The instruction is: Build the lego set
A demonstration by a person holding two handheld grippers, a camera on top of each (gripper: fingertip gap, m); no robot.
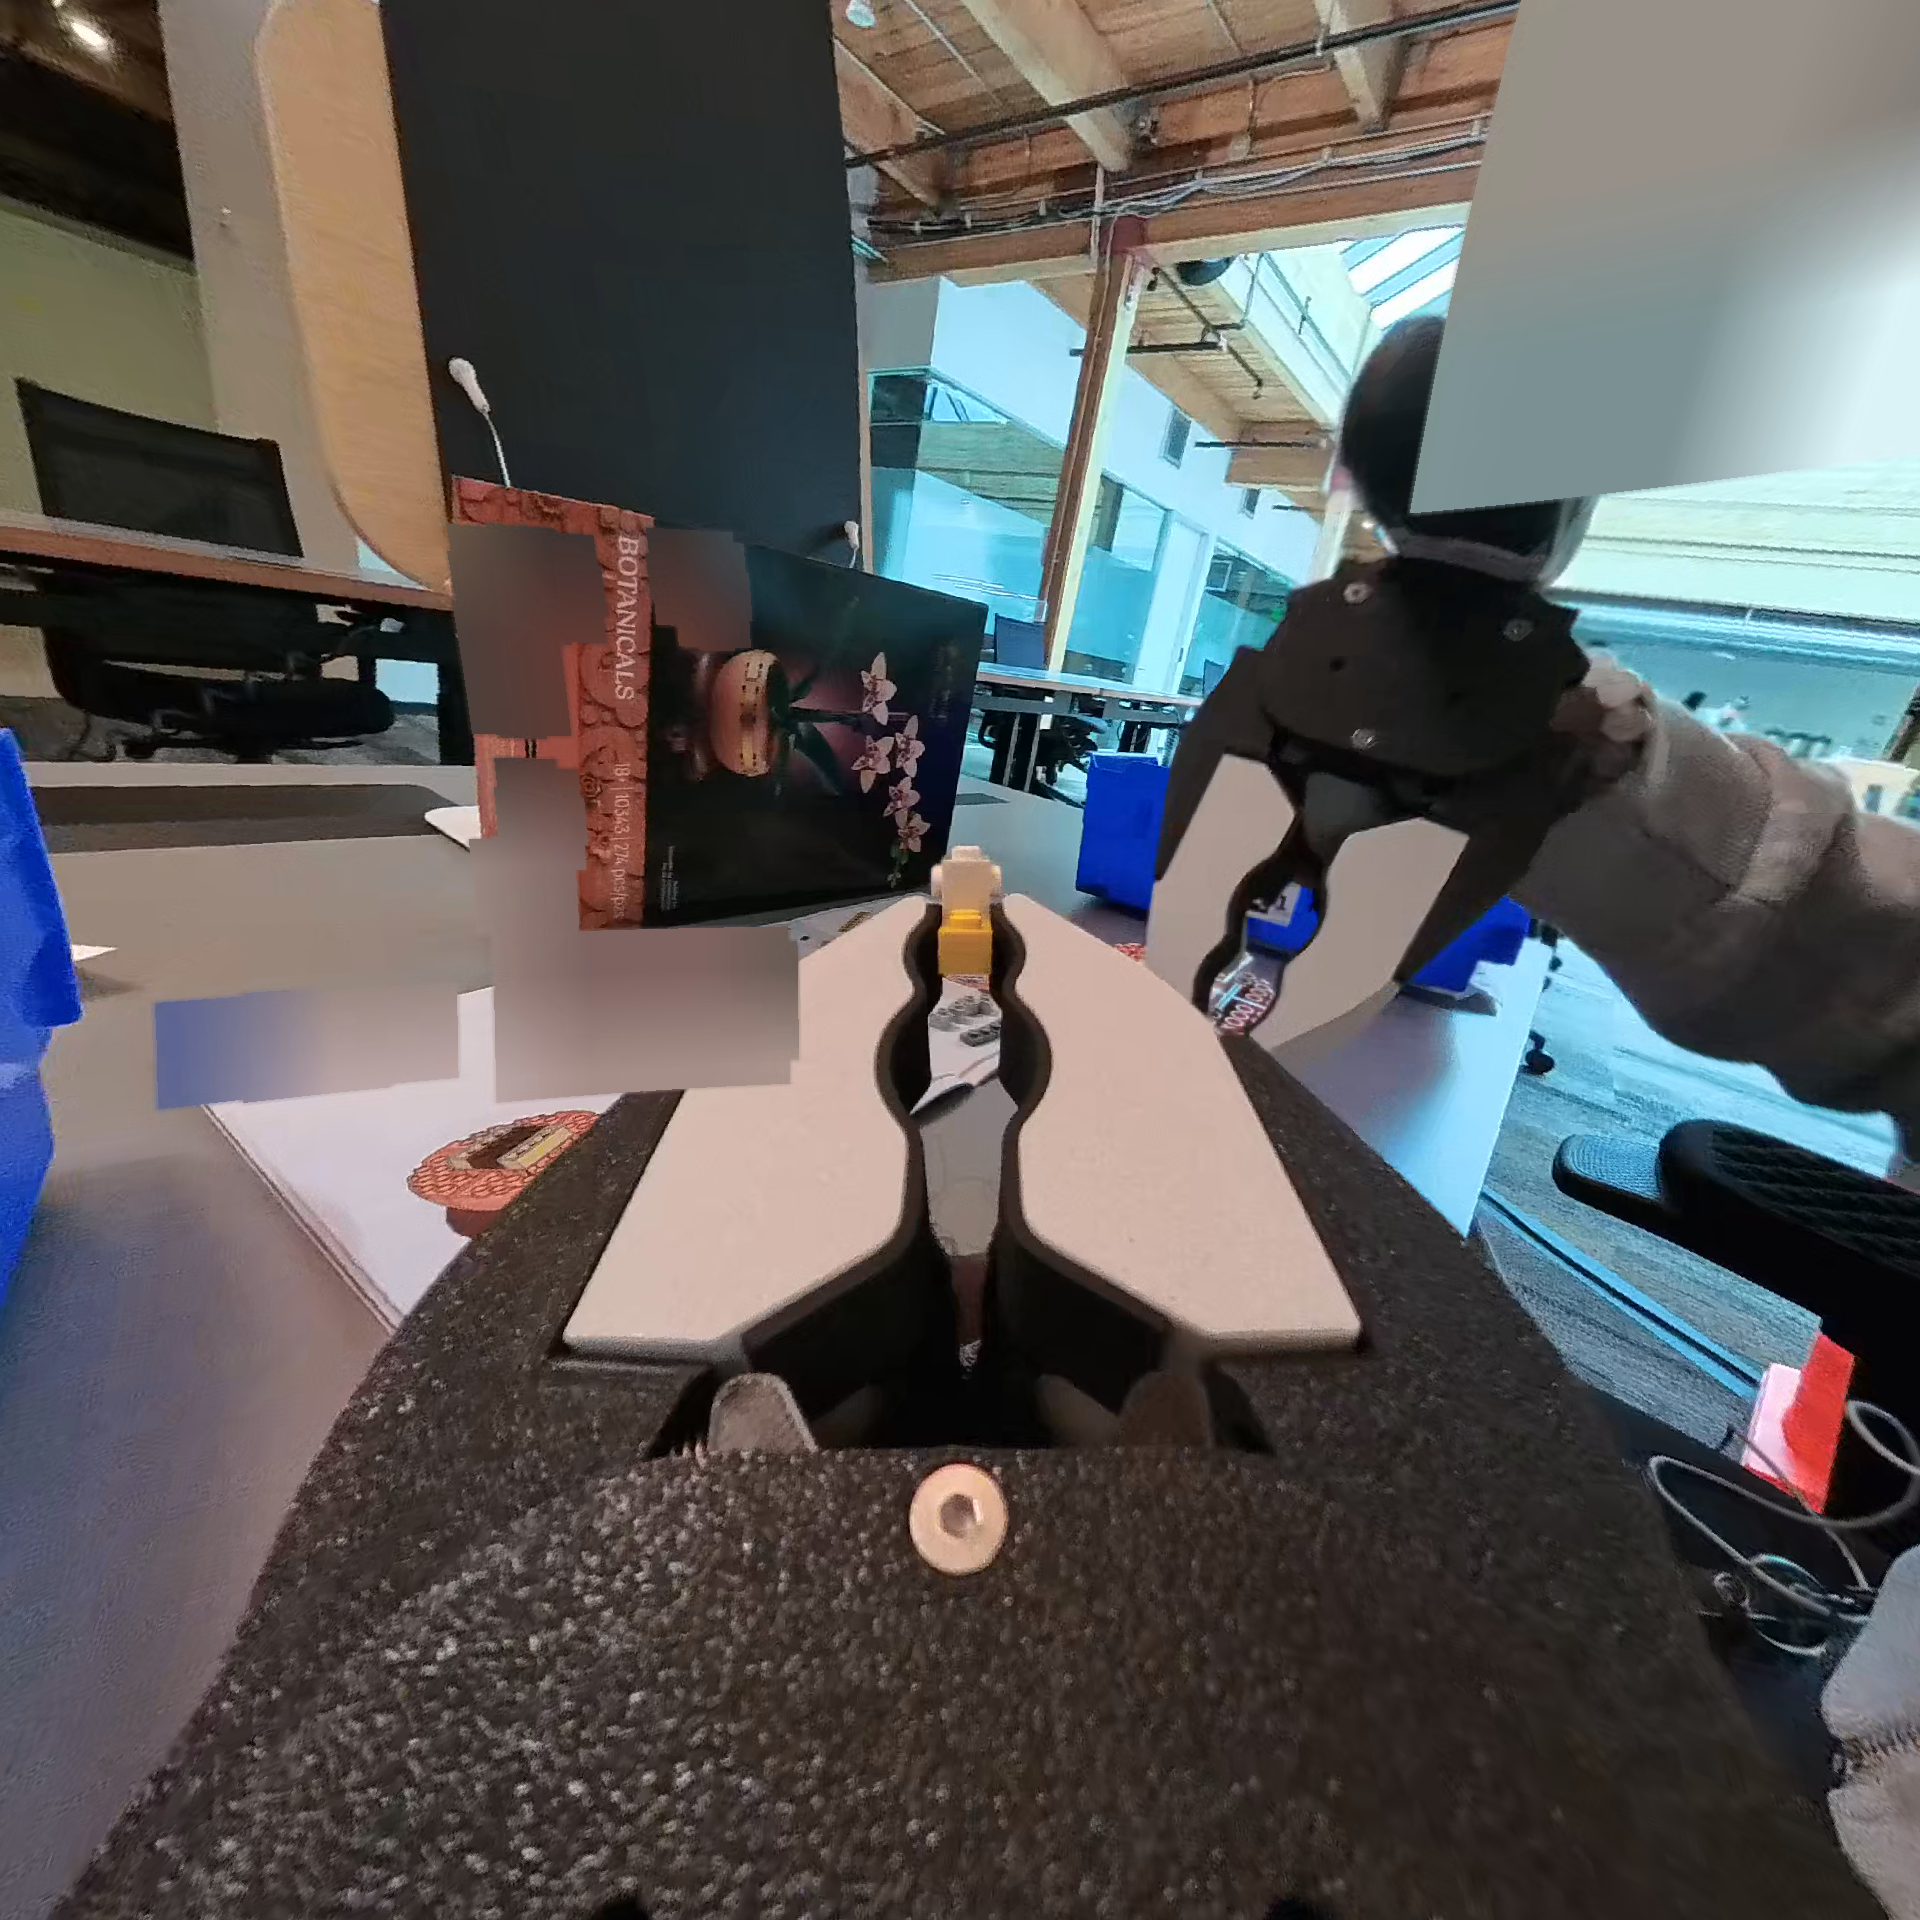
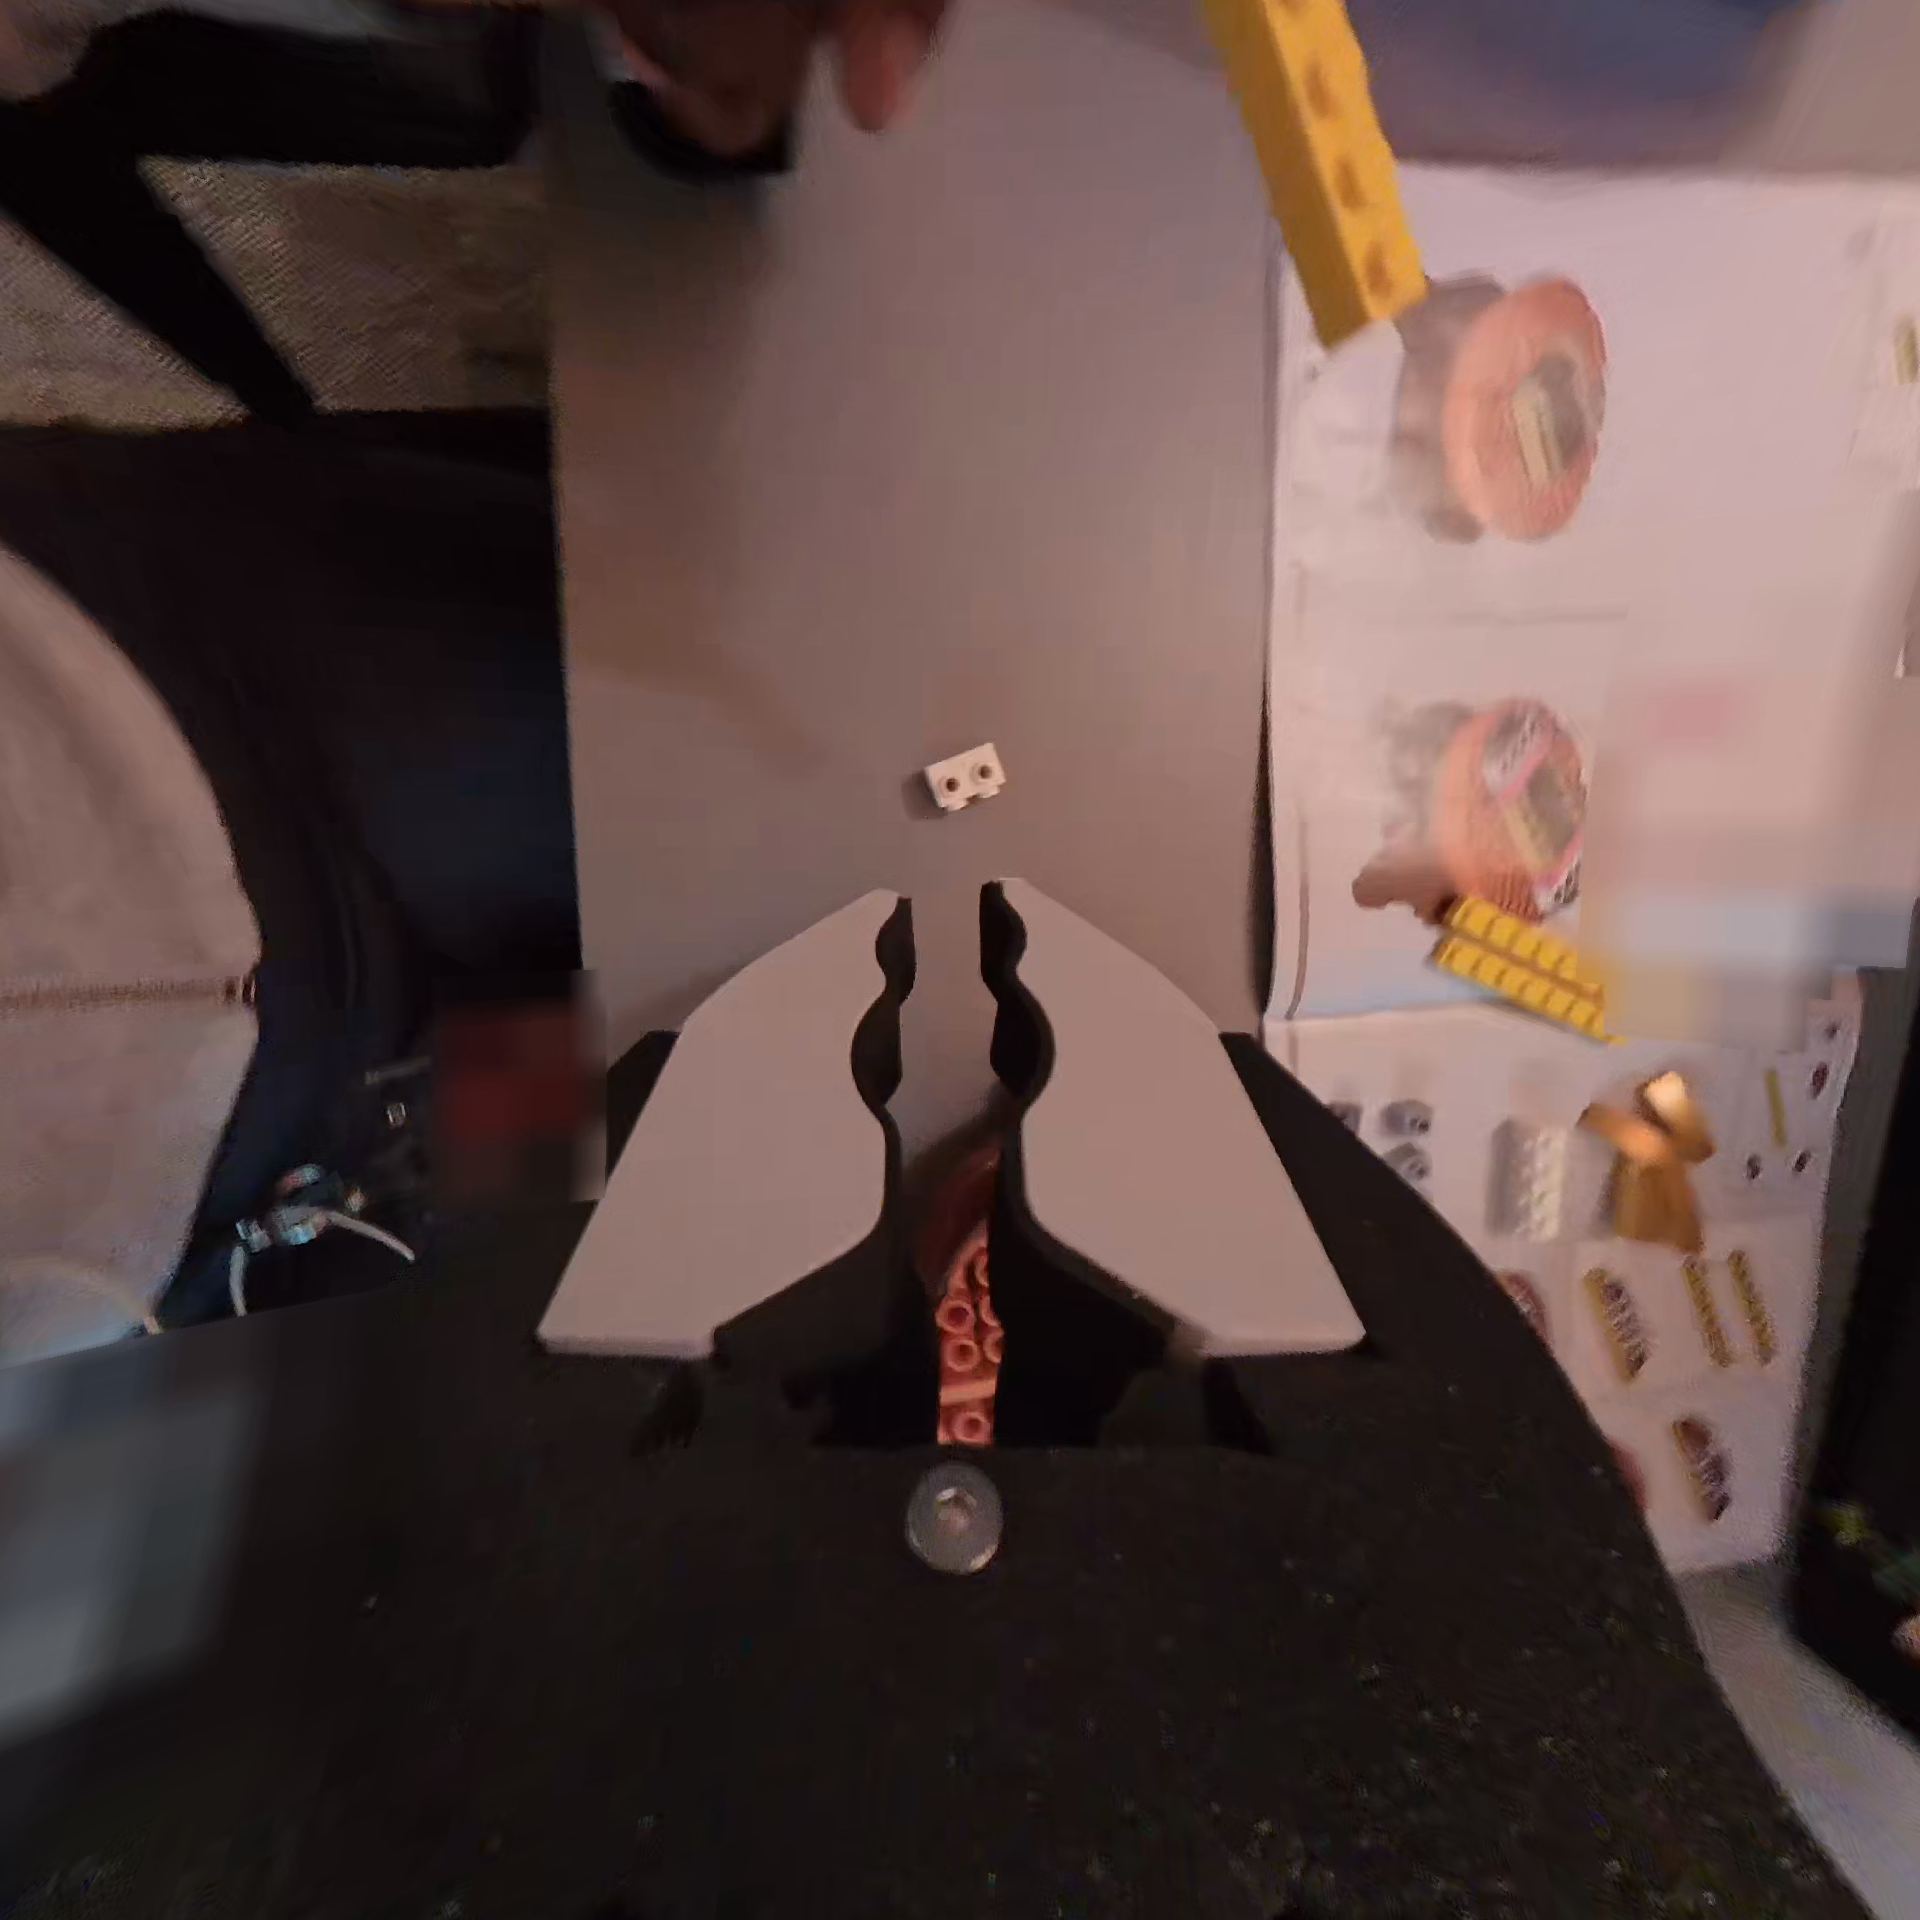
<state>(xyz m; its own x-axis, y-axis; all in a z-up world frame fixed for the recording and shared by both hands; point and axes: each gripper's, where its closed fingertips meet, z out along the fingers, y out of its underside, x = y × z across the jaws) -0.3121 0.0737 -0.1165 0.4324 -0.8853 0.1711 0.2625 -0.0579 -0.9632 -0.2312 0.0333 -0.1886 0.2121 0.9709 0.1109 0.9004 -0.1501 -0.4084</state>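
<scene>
L tool (image 1: 964, 935): clamped on yellow brick (image 1: 963, 938) w/ cream piece (image 1: 966, 878) on top. R tool (image 2: 945, 894): narrow gap, empty, above small white piece (image 2: 965, 776) on counter (image 2: 904, 468).

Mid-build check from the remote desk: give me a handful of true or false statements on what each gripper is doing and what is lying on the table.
1. The left gripper is shut on a yellow piece. True.
2. The right gripper grips the small white piece. False: its fingers stand apart with nothing between their tips, and the piece lies on the grey table just beyond them.
3. A cream part sits on top of the held yellow piece. True.
4. The set's box lies flat on the table. False: it stands upright behind the left gripper.
5. The instruction sheet lies beside the white piece. True.
</scene>
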